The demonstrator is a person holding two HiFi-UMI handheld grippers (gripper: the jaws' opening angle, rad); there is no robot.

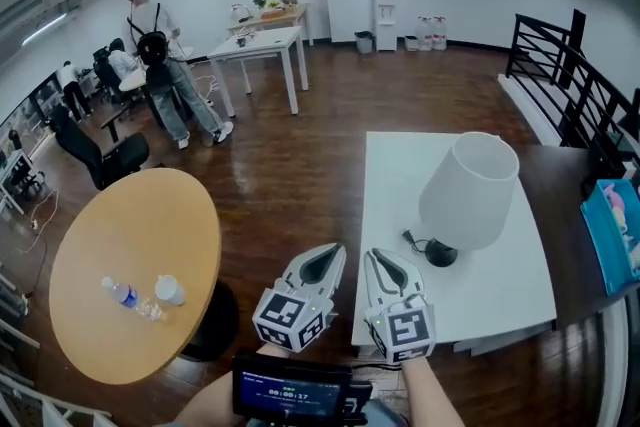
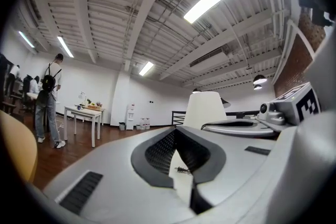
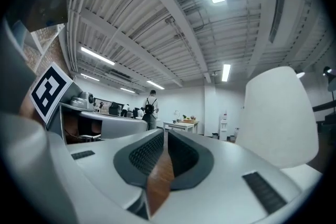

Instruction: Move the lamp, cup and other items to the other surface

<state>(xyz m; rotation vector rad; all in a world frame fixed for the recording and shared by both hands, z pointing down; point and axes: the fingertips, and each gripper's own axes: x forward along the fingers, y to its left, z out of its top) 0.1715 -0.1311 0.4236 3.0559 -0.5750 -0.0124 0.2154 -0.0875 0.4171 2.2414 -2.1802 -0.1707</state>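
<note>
A lamp [image 1: 468,190] with a white shade and a black base stands on the white rectangular table [image 1: 400,175]; its cord lies beside the base. The shade also shows in the left gripper view [image 2: 210,107] and fills the right of the right gripper view [image 3: 278,113]. A white cup [image 1: 169,289] and a water bottle [image 1: 125,295] rest on the round wooden table [image 1: 130,225] at the left. My left gripper [image 1: 325,260] [image 2: 176,131] hangs shut and empty off the white table's near left corner. My right gripper [image 1: 378,260] [image 3: 165,134] is over that corner, its jaws a narrow slit apart, holding nothing.
A dark brown surface [image 1: 560,215] adjoins the white table on the right, with a teal box [image 1: 612,230] at its edge and a black railing [image 1: 570,65] behind. A person [image 1: 160,45] stands far left by a white desk [image 1: 262,45] and office chairs [image 1: 95,150].
</note>
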